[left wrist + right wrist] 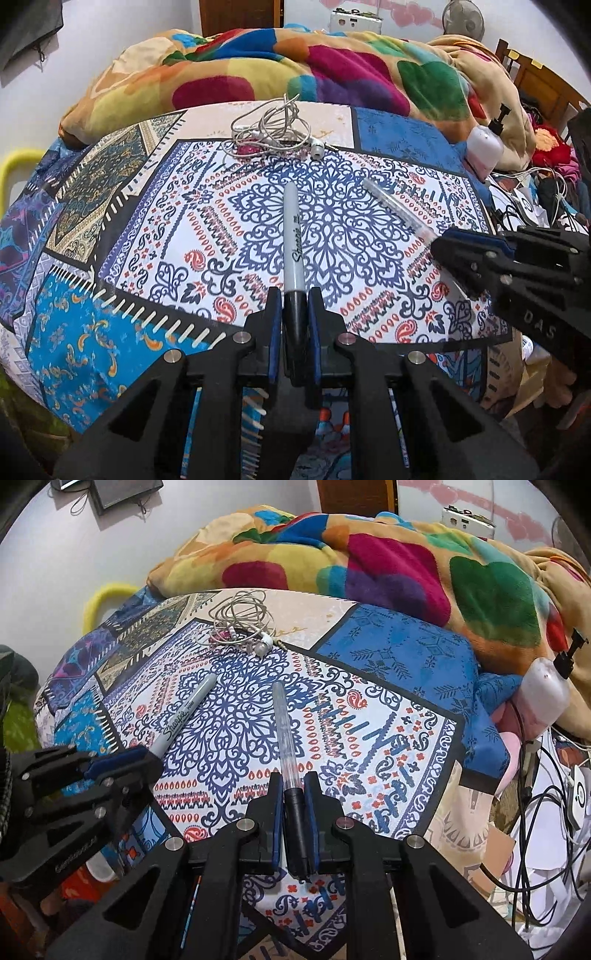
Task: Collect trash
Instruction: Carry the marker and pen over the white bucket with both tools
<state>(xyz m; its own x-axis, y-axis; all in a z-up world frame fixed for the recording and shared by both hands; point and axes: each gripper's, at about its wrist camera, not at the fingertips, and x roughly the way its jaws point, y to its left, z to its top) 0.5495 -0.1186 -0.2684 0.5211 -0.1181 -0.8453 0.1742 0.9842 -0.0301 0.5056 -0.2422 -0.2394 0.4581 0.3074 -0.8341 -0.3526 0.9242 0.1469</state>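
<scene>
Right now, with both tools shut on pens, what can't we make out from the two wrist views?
- Sharpie marker: its cap end is hidden between the left tool's pads, left wrist view.
- Clear pen: its dark end is hidden by the right tool, right wrist view.
- No trash bin appears in either view.
- White pump bottle: label too small, right wrist view.
- Earphone tangle: the plug end can't be traced.

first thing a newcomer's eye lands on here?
Both grippers are shut on pens over the patterned bedspread: the left gripper clamps a Sharpie marker, the right gripper a clear pen. Beyond them lie tangled white earphones and a heaped multicoloured blanket.
</scene>
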